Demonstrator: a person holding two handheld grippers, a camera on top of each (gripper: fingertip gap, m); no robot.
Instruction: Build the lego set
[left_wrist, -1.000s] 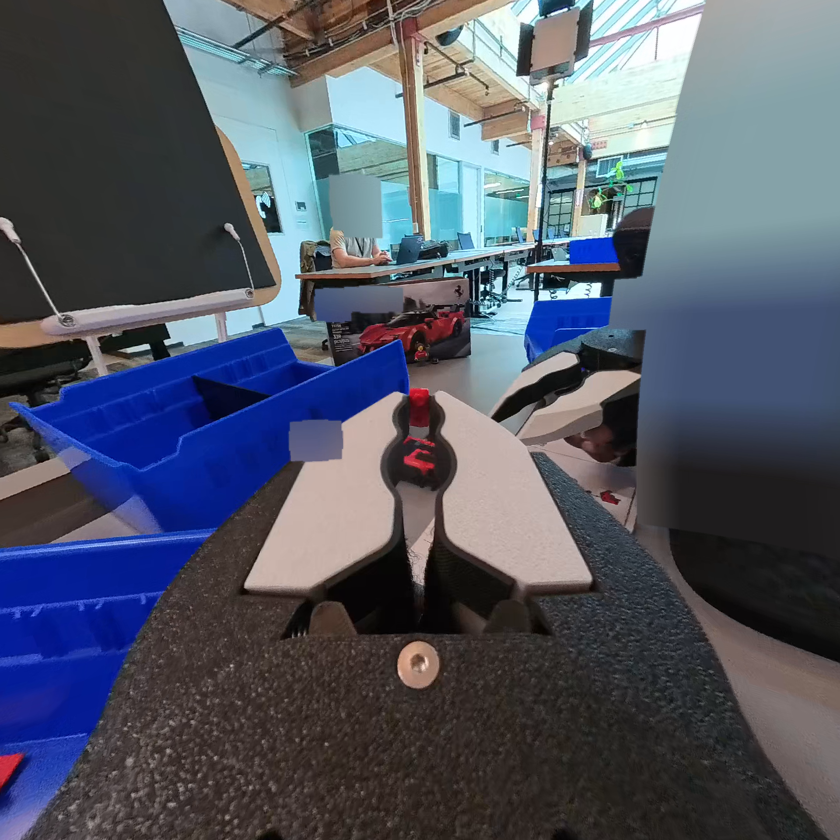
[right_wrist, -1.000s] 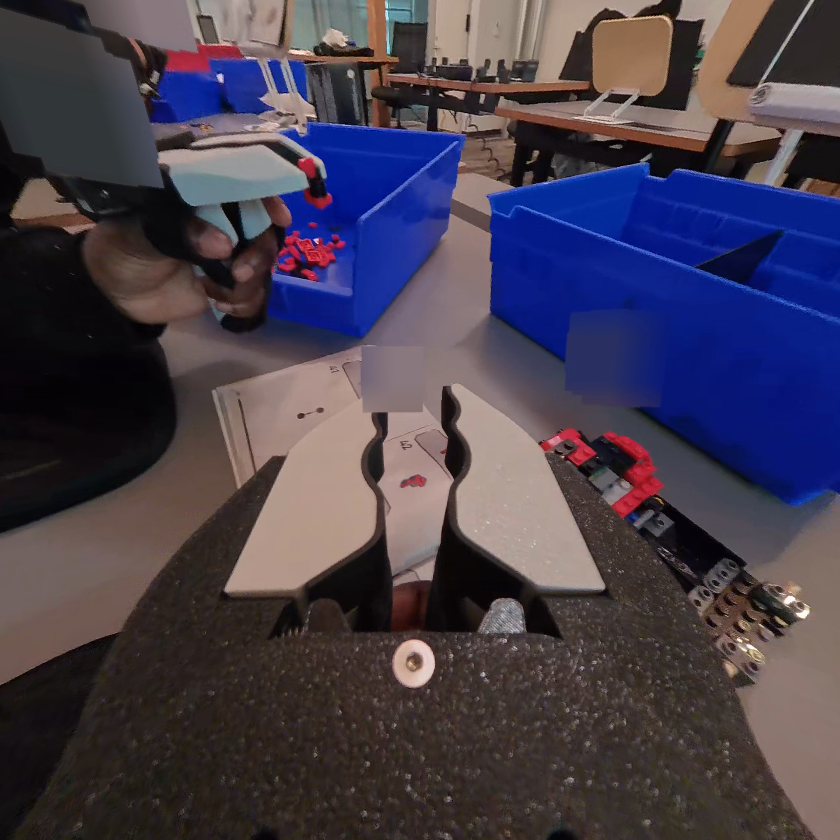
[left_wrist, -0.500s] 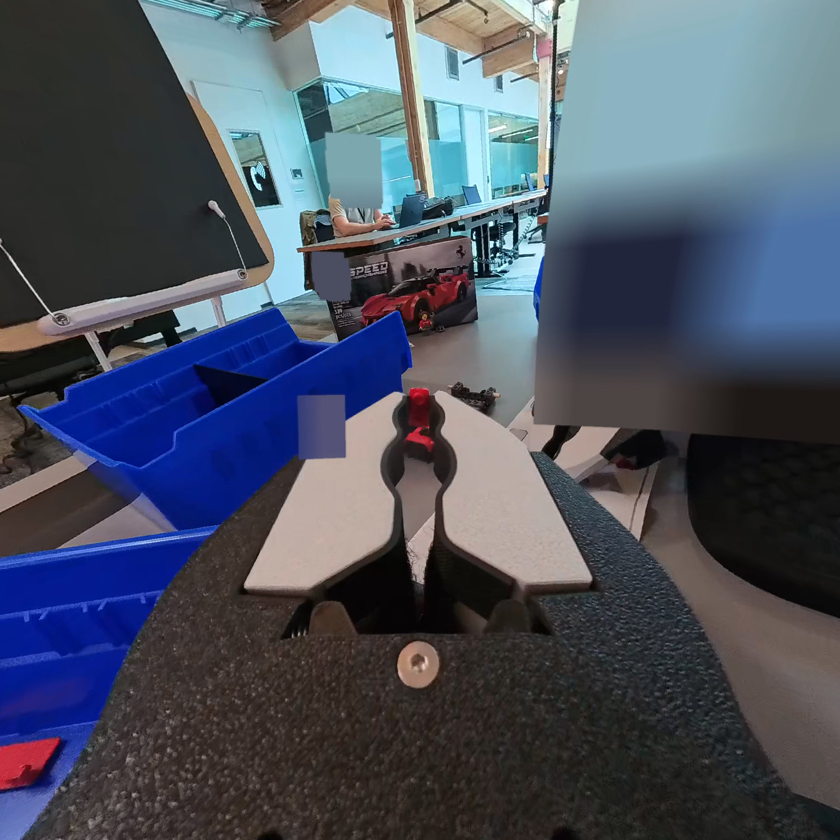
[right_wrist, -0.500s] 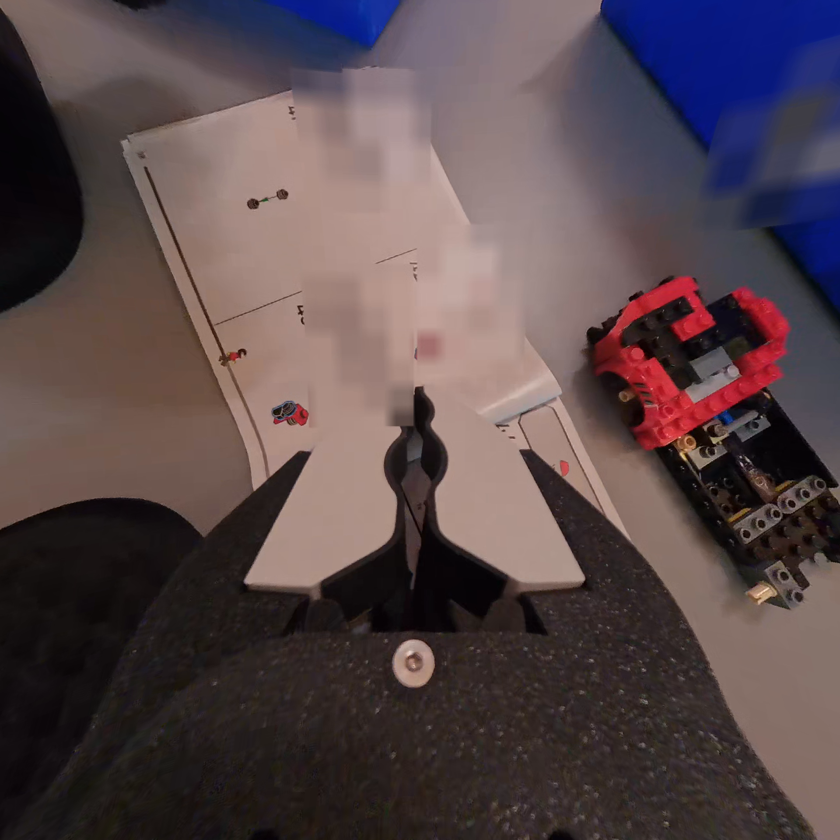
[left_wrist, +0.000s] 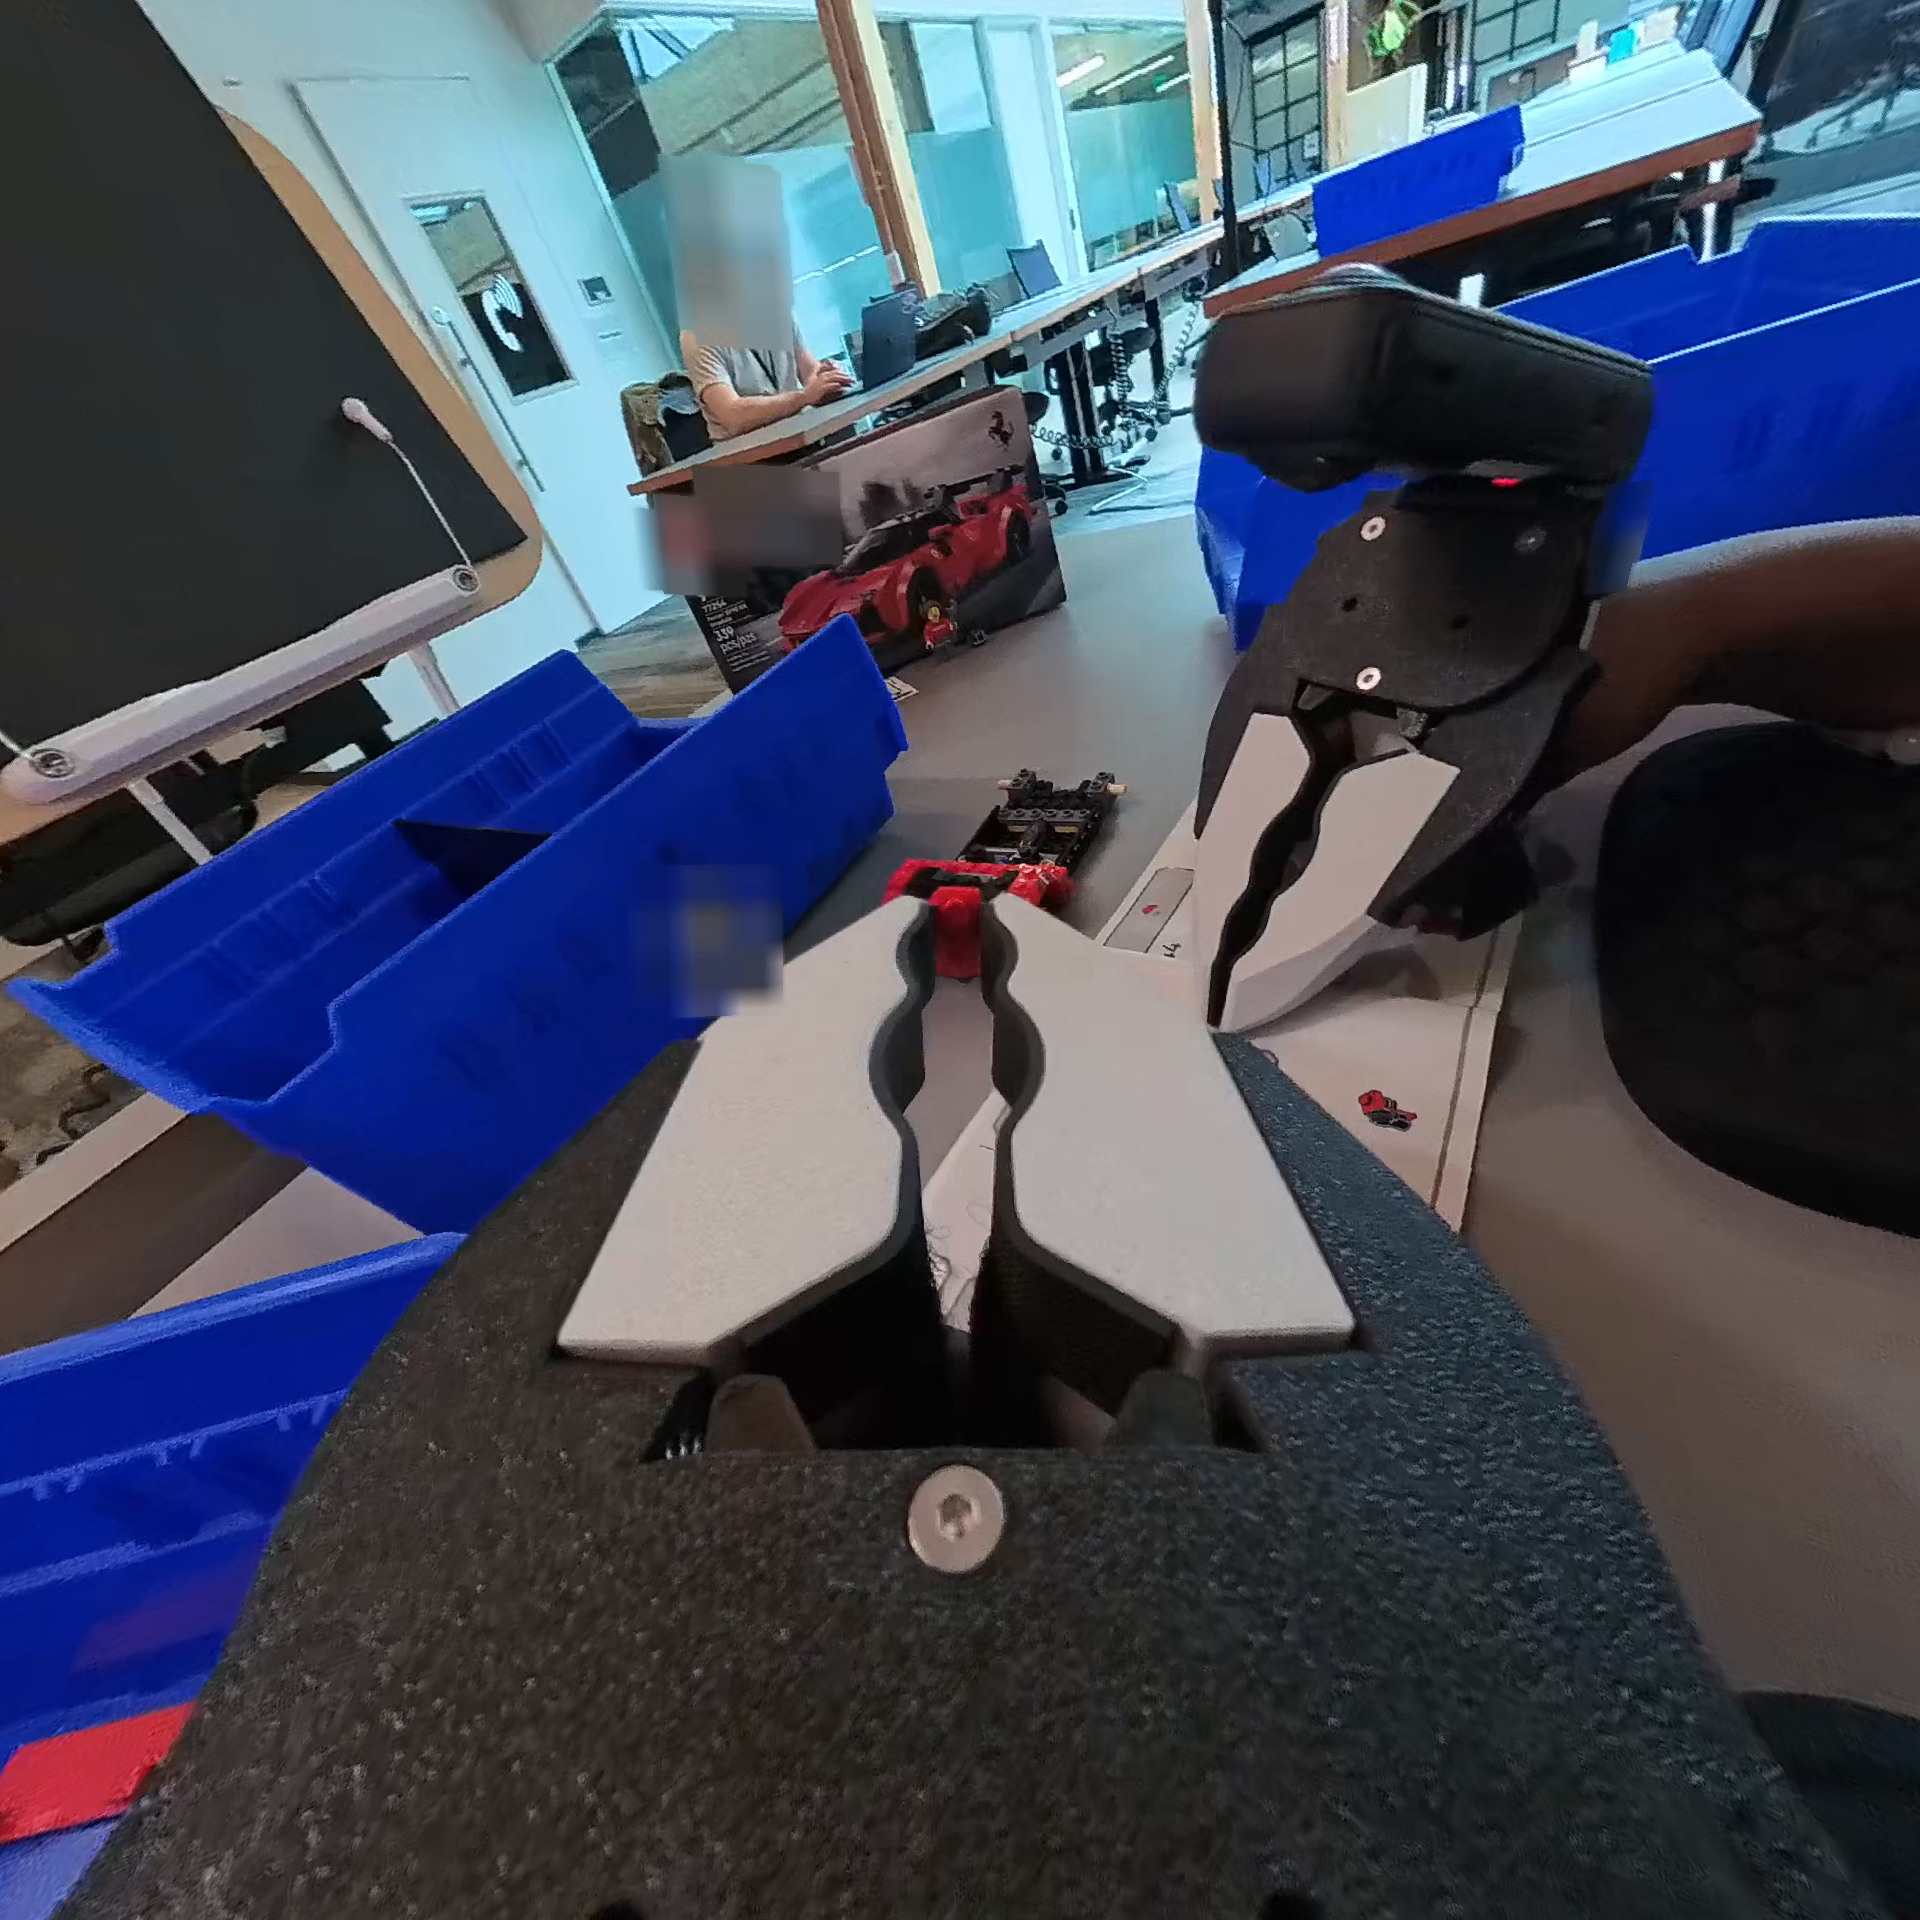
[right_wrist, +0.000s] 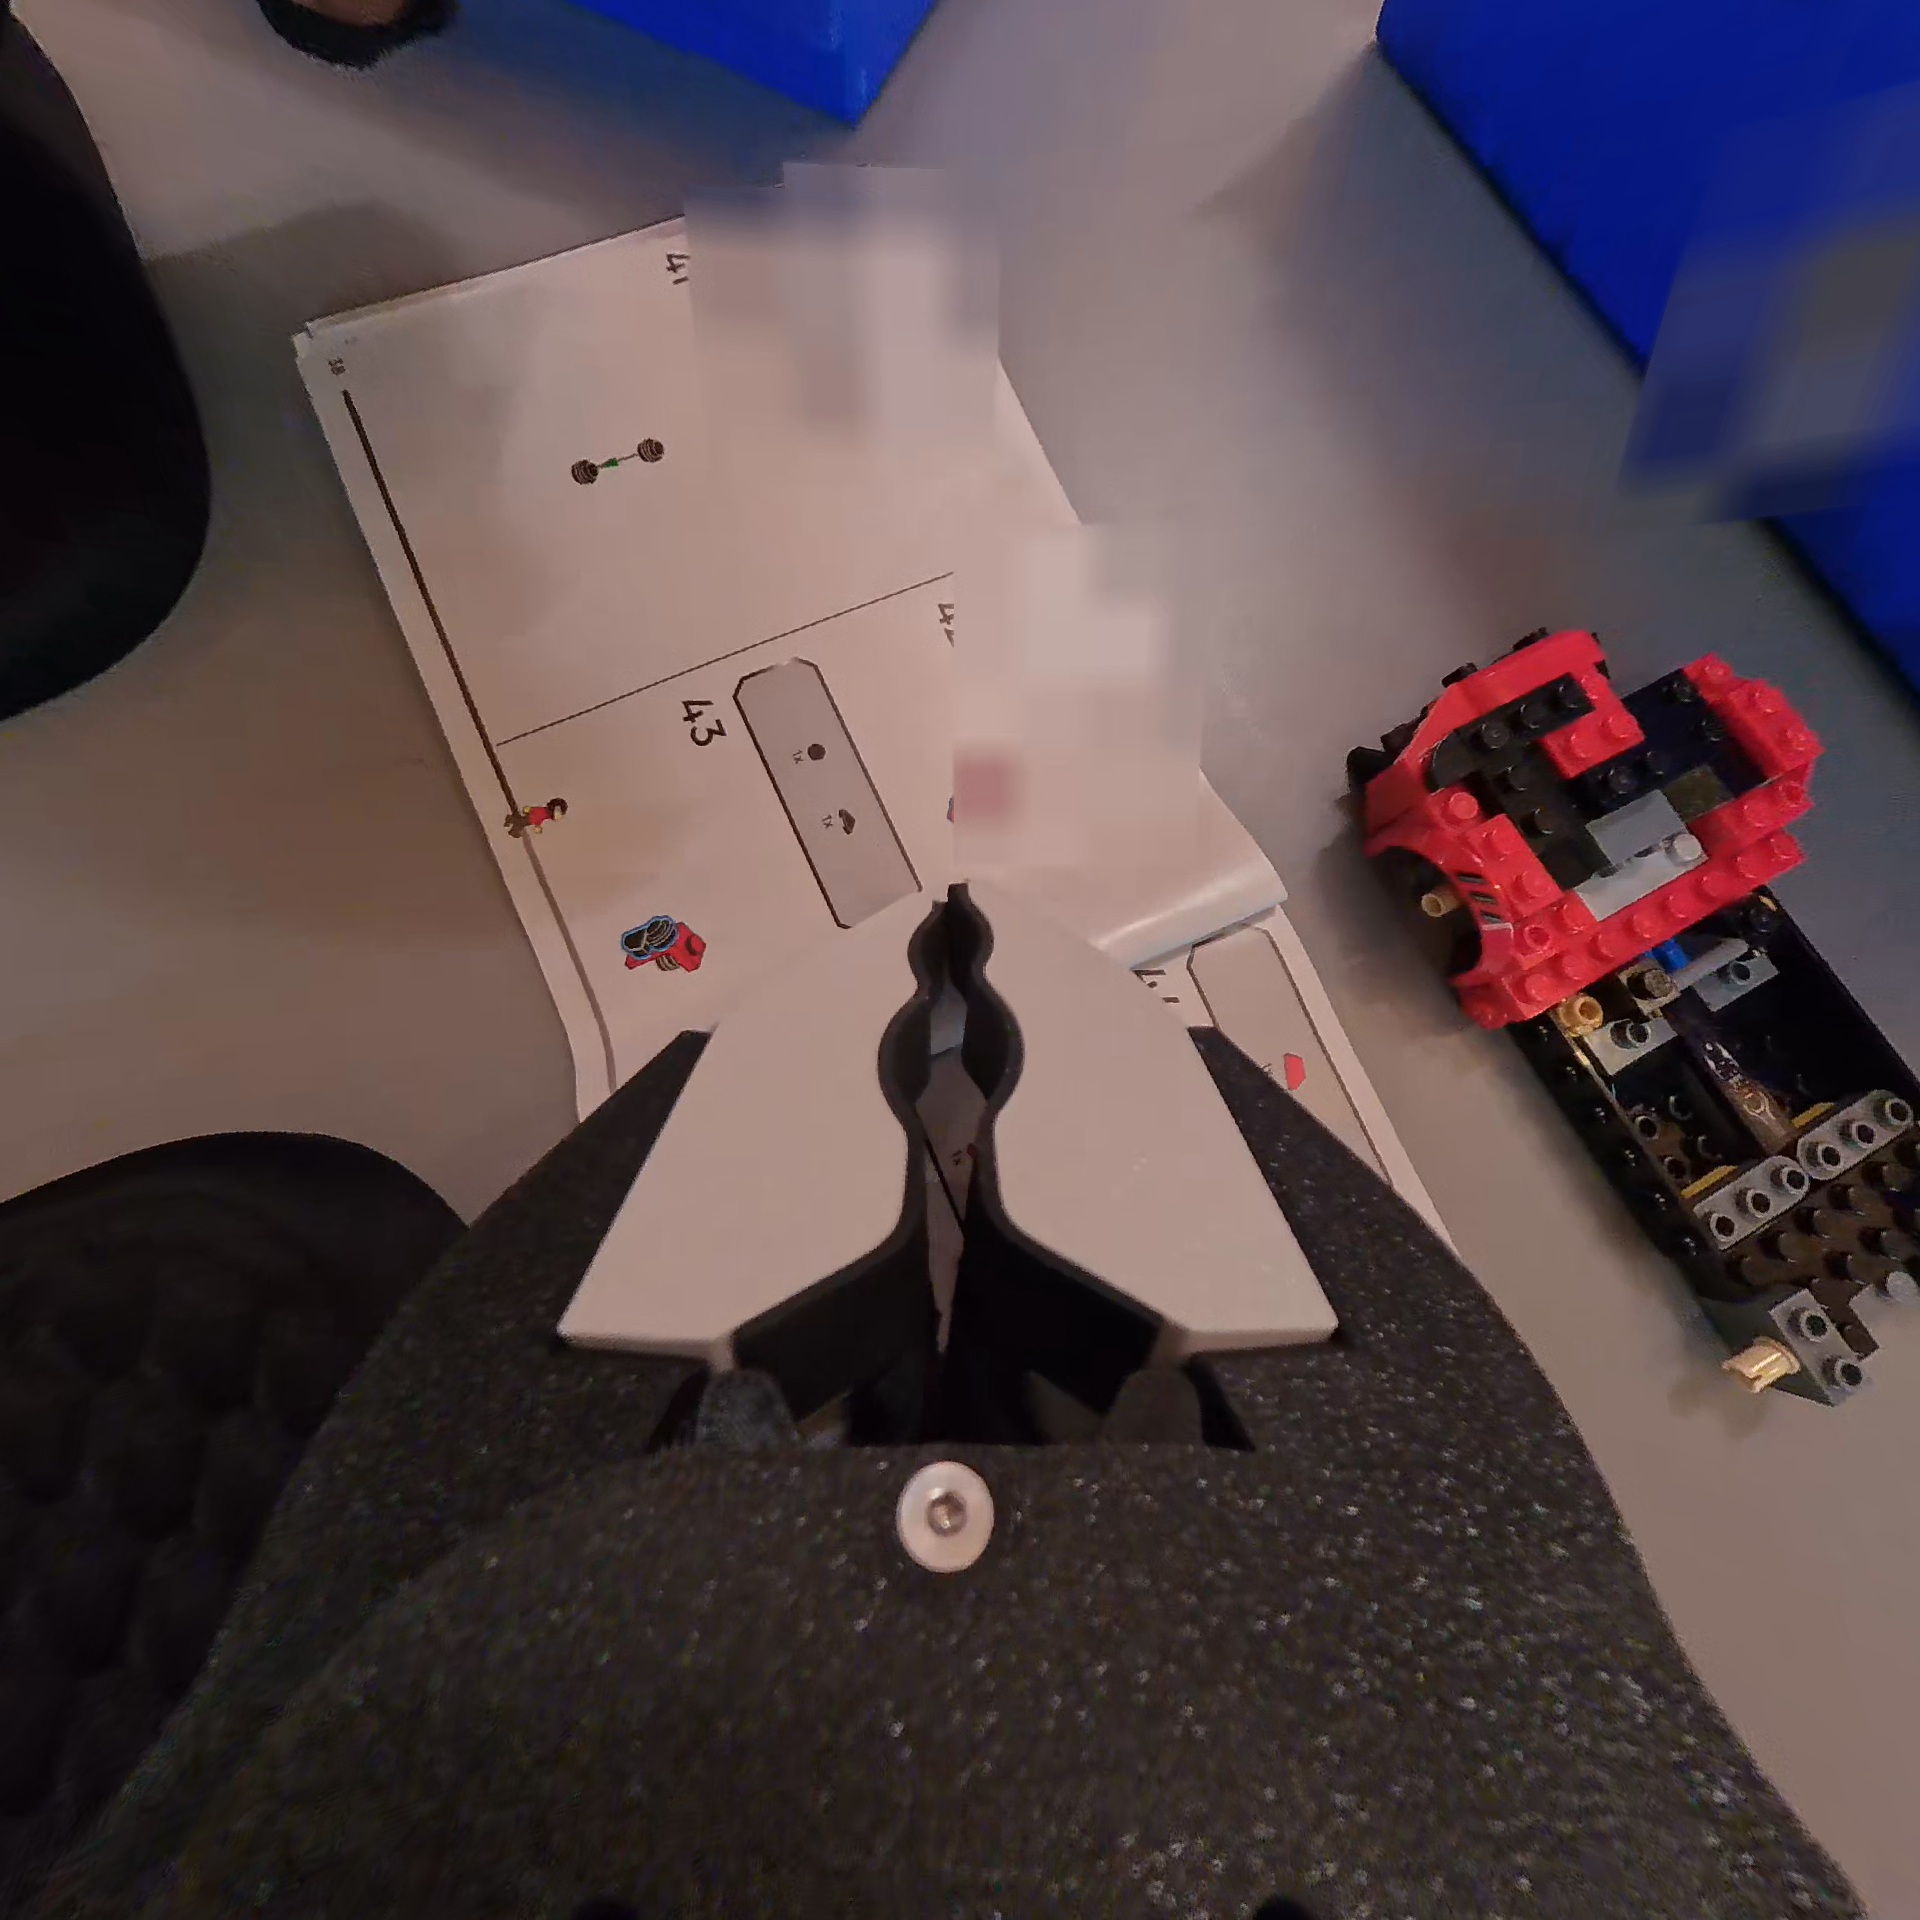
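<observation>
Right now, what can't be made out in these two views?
- Red piece in the left gripper, left wrist view: the fingers cover most of it, so its shape is unclear.
- Right gripper, right wrist view: tips meet over the booklet; whether they pinch a page cannot be told.
- Booklet, right wrist view: partly blurred over and partly under the gripper.
- Car, right wrist view: its end is cut off by the right edge.

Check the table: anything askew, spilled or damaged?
Nothing is spilled or broken. The white instruction booklet has a curled, lifted page under the right hand-held gripper. The half-built red and black lego car lies beside it, unfinished.
</observation>
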